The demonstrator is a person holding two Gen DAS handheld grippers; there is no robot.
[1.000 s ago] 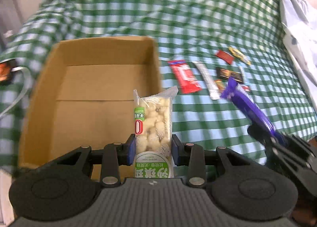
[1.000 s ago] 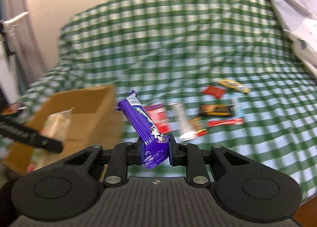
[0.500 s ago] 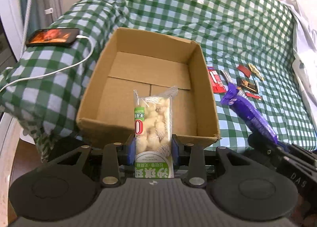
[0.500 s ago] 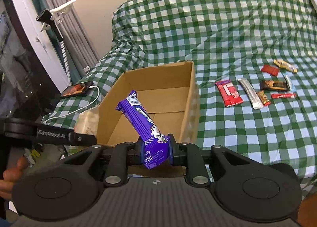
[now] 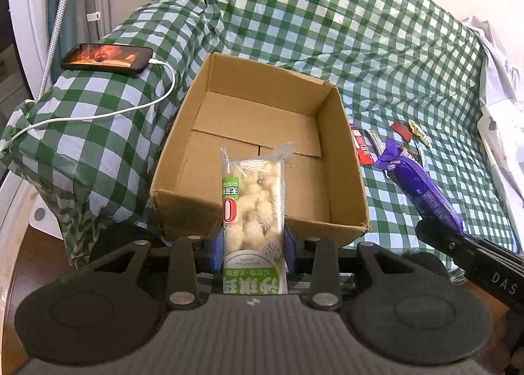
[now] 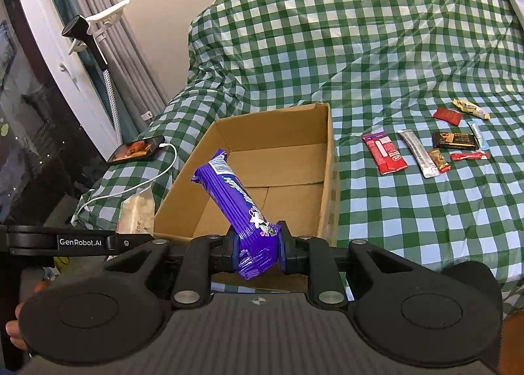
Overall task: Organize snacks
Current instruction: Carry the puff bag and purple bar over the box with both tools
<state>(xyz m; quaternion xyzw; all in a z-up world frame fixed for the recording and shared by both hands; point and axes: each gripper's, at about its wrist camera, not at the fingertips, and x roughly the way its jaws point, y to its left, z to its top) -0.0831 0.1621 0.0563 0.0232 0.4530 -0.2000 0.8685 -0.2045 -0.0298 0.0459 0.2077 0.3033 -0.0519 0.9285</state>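
Observation:
An open brown cardboard box (image 5: 340,152) (image 6: 327,158) lies on the green checked bedcover, with nothing inside. My left gripper (image 5: 252,252) is shut on a clear snack pack with a green label (image 5: 253,207), held upright at the box's near edge. My right gripper (image 6: 257,252) is shut on a purple wrapped bar (image 6: 234,198), which leans left over the box's near wall. In the left wrist view the purple bar (image 5: 416,181) and the right gripper's finger show at the right. The right wrist view catches the snack pack (image 6: 137,214) at the left.
Several small snack packets lie in a cluster right of the box, among them a red packet (image 6: 386,153), a silver stick (image 6: 419,152) and a dark bar (image 6: 455,140). A phone (image 5: 106,58) on a white cable lies left of the box. Curtains hang at the far left.
Both grippers drew back towards the bed's near edge with their snacks, so the whole box and the phone came into view. The grips stayed the same.

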